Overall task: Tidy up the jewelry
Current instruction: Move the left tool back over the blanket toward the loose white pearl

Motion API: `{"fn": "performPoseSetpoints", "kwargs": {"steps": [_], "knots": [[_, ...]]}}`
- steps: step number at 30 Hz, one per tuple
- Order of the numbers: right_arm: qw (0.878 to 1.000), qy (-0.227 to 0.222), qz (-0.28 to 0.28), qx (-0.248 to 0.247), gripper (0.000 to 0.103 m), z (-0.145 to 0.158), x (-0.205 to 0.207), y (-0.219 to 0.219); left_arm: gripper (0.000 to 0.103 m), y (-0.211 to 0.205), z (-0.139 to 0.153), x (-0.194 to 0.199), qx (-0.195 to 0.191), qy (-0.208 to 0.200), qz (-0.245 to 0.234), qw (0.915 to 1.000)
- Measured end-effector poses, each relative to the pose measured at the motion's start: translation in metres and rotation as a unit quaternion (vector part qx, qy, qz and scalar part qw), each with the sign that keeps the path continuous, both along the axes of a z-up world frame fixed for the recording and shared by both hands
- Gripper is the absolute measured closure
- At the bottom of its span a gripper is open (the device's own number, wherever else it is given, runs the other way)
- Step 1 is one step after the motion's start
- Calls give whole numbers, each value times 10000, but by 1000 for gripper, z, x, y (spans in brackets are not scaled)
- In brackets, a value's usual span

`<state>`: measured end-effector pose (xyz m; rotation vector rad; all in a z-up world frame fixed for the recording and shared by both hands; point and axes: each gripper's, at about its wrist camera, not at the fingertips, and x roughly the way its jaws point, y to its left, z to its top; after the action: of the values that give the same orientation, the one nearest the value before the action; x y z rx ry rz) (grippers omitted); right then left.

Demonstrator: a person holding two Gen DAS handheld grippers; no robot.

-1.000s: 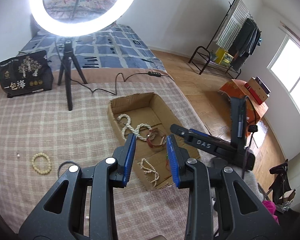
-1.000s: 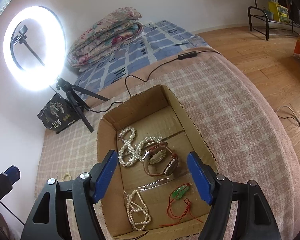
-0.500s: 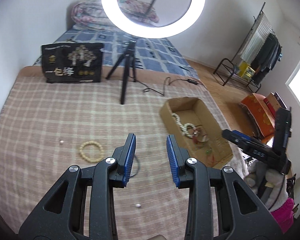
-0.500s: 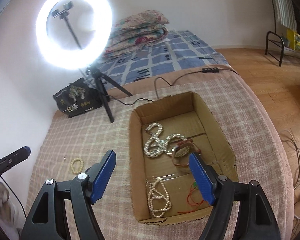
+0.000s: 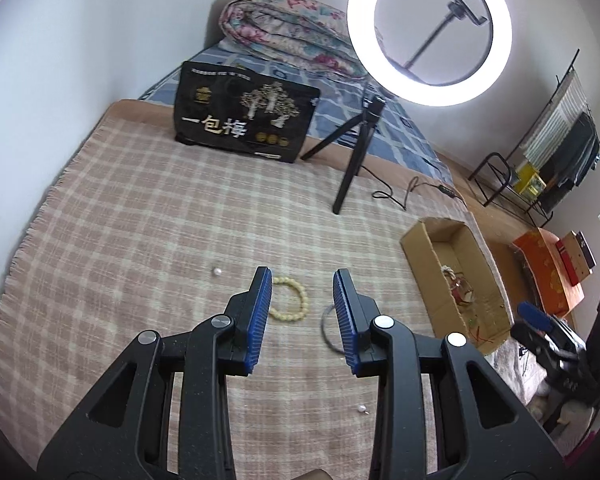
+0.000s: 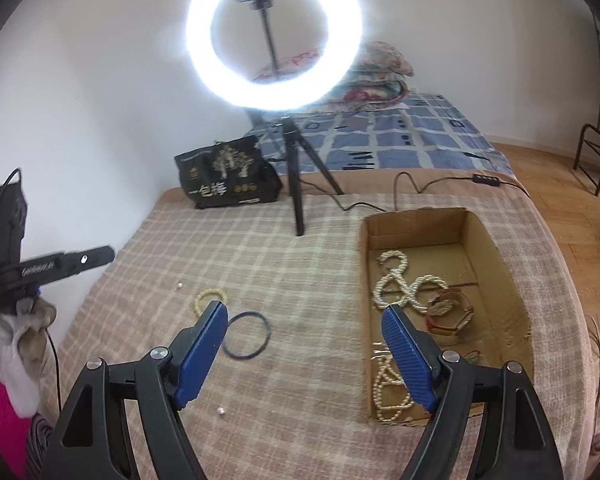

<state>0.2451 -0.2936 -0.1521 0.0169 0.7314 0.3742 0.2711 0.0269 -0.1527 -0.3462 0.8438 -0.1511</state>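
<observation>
While nothing is held, left gripper stands part-open and empty over beige bead bracelet on plaid blanket; right gripper wide, empty. Step: collecting strays. Next: descend, pinch bracelet, carry to cardboard box beyond.

blanket: pink and cream plaid
bead bracelet: pale yellow, on the blanket
hair tie: black, beside the bracelet
box: plain brown cardboard, right of the bracelet
necklace: white pearls, in the box
bag: black with gold trees and white characters
gripper pads: blue, ribbed
</observation>
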Motion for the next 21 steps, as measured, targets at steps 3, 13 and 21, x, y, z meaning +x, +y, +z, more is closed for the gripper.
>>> {"fn": "performPoseSetpoints", "kwargs": {"steps": [3, 13, 21], "knots": [[9996, -73, 257, -135, 21, -7, -12, 19, 71, 16, -3, 1, 113, -31, 141, 9998], [9946, -236, 786, -629, 17, -61, -49, 62, 71, 55, -39, 12, 99, 274, 446, 9986], [9820, 394, 1535, -1027, 51, -118, -48, 91, 72, 47, -72, 27, 135, 485, 315, 9982]]}}
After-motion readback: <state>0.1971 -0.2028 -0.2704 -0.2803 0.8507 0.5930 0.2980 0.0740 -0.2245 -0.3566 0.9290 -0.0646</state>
